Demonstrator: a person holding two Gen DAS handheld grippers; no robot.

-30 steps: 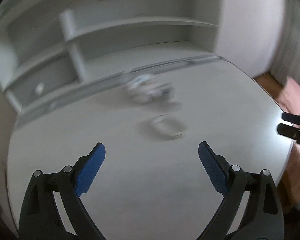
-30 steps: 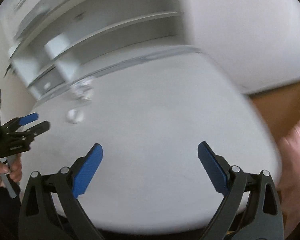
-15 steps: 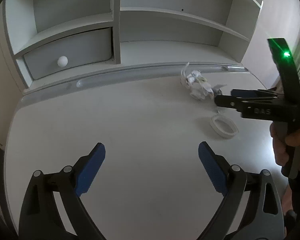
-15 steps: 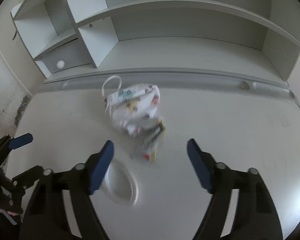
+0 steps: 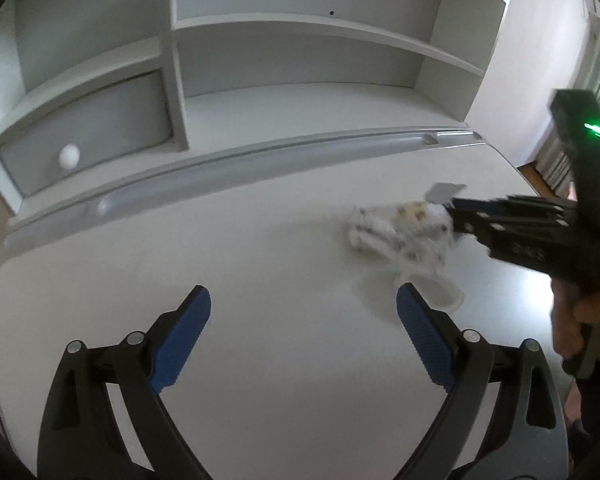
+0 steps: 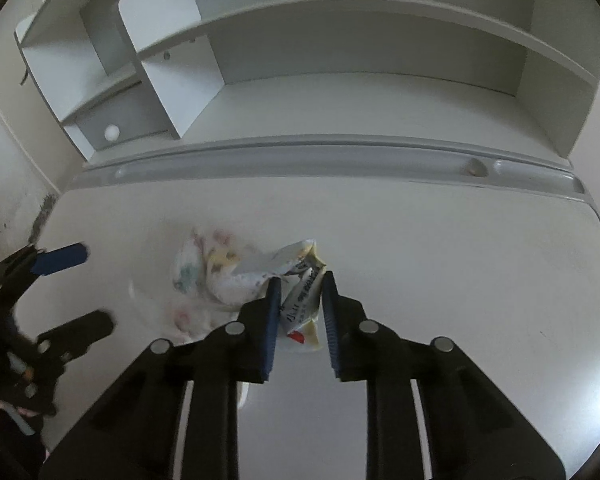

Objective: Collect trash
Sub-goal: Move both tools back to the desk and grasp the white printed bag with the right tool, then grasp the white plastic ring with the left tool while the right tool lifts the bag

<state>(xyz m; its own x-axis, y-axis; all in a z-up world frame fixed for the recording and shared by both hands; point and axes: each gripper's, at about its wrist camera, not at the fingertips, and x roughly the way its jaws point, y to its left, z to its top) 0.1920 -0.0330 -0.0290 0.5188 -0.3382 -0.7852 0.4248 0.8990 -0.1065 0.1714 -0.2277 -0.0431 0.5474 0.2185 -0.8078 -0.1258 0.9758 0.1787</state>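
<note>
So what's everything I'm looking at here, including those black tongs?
Crumpled printed wrapper: one, white and yellow with dark lettering, on the desk between the right gripper's closing jaws.
Patterned white mask: one, white with pastel prints, blurred, on the desk left of the wrapper.
White ring: one, on the desk near the mask; what it is I can't tell.
Desk: one, white, with a grey groove along its back edge.
Shelf unit: one, pale grey, behind the desk.
Drawer: one, grey with a round white knob, lower left of the shelves.
Left gripper: one, black with blue pads, open over bare desk.
Right gripper: one, black with blue pads, green light on its body.
Hand: one, holding the right gripper's handle.
</note>
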